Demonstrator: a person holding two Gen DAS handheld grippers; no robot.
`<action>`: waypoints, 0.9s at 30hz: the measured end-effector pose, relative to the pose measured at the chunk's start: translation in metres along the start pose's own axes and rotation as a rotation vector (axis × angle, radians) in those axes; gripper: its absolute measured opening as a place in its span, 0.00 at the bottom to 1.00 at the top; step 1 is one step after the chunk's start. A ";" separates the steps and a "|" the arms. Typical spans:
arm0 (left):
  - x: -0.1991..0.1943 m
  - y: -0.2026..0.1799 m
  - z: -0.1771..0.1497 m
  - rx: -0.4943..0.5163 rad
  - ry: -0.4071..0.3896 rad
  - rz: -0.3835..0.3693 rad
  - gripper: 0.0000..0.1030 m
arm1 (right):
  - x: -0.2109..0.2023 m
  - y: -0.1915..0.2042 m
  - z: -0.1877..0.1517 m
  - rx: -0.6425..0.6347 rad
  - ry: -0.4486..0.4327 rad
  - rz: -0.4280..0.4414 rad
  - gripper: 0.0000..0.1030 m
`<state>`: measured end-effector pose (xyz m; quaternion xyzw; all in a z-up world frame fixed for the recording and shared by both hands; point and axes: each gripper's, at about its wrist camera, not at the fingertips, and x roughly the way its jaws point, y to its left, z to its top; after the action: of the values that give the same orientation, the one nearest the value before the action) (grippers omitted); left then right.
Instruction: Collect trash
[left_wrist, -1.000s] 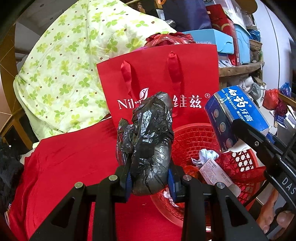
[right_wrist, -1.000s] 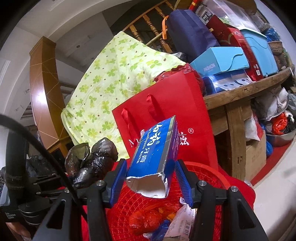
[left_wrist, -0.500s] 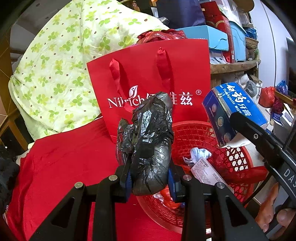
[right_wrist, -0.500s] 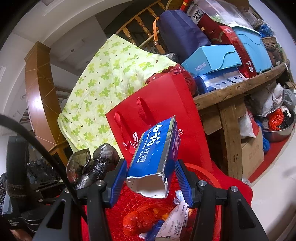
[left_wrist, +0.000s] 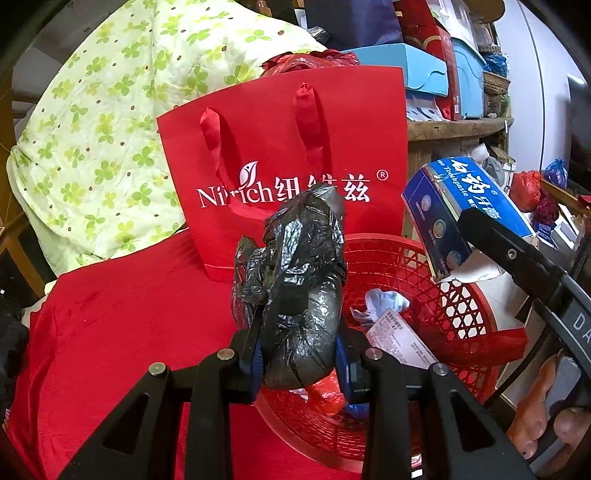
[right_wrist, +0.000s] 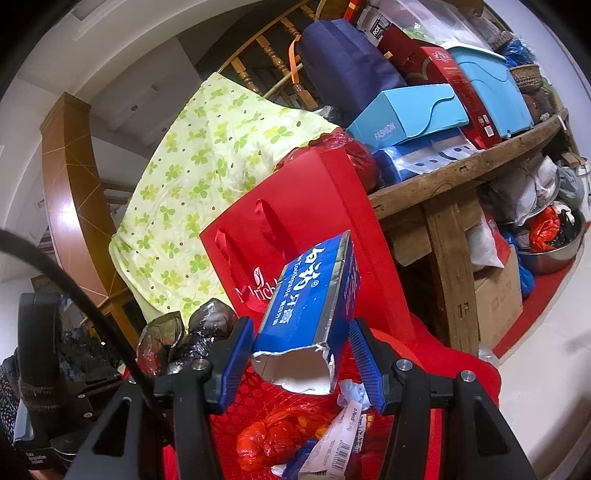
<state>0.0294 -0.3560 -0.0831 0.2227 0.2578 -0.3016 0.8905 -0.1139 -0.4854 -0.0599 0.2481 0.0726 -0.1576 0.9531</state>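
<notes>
**Both claws loaded above the basket**

The left claw (left_wrist: 299, 363) pinched a crumpled black plastic bag (left_wrist: 295, 291) over the red basket (left_wrist: 458, 295). To its right, the right claw (right_wrist: 301, 360) clamped a torn blue toothpaste box (right_wrist: 314, 295) above the same basket.

Before me a red gift bag (left_wrist: 284, 166) leans on a green-flowered quilt (left_wrist: 110, 122); blue boxes (right_wrist: 410, 110) crowd the wooden table (right_wrist: 461, 173).

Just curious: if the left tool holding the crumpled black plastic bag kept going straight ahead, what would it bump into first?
Probably the upright red paper gift bag with white lettering, standing behind the red mesh basket. The left tool points at its lower front, though depth is hard to judge.
</notes>
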 end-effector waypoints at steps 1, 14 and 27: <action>0.000 -0.001 0.000 0.001 0.000 -0.002 0.33 | 0.000 0.000 0.000 0.003 0.001 0.000 0.55; 0.009 -0.003 -0.001 -0.032 0.016 -0.098 0.33 | -0.003 -0.006 0.000 0.034 -0.002 -0.007 0.55; 0.027 0.003 -0.003 -0.066 0.040 -0.169 0.35 | -0.001 -0.006 -0.002 0.036 0.017 0.005 0.56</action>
<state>0.0492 -0.3634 -0.1010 0.1766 0.3034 -0.3624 0.8634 -0.1169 -0.4889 -0.0638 0.2668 0.0771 -0.1543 0.9482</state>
